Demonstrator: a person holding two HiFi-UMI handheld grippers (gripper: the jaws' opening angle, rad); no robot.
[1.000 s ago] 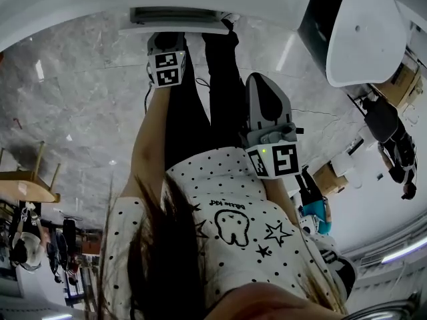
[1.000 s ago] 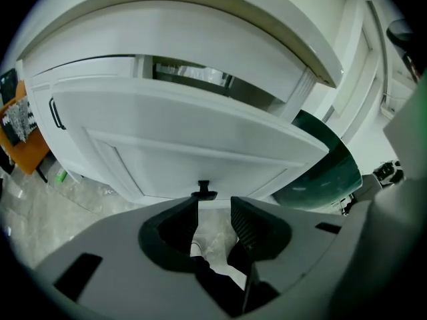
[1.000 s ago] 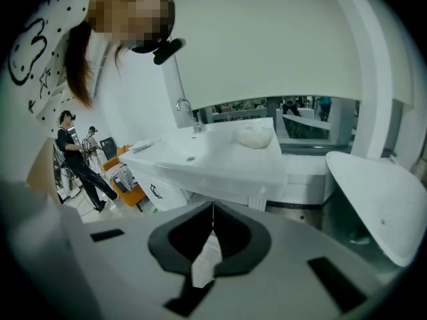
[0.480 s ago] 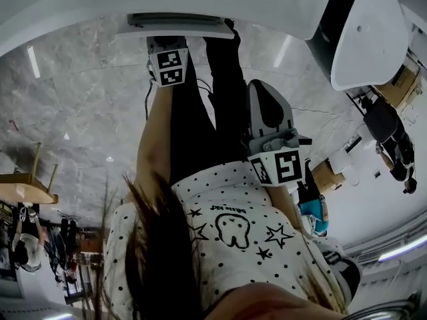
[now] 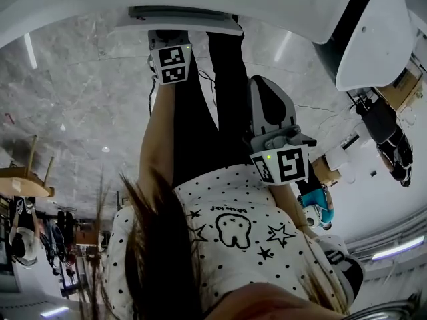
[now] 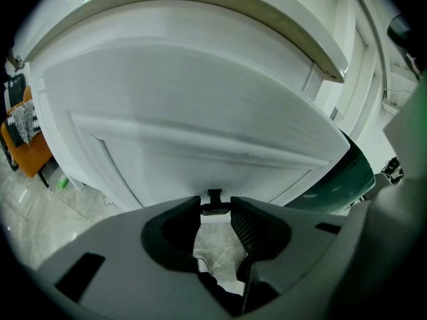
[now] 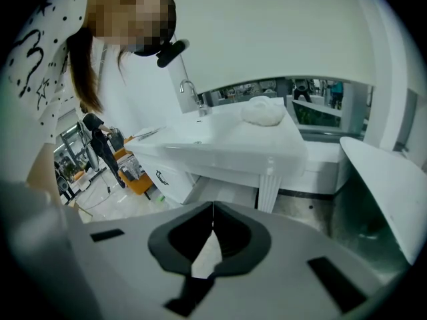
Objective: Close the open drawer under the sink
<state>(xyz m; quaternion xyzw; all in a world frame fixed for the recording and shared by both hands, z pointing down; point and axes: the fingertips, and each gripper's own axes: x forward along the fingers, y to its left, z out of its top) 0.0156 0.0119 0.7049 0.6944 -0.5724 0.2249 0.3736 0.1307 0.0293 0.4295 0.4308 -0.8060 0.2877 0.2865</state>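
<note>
Small black handle [image 6: 214,196] of white drawer [image 6: 200,112] between left claw [image 6: 215,207] tips

The head view looks steeply down along the person's shirt [image 5: 233,225] and legs to the floor [image 5: 73,99], and the drawer [image 5: 180,20] is at its far edge. The left gripper [image 5: 167,40] view is very near the drawer front and faces it, with the handle [image 6: 214,197] between its jaws. These two views share the drawer. The right gripper [image 5: 265,89] view faces a sink [image 7: 220,145] from well apart, and it shares the shirt, at its left, with the head view.
</note>
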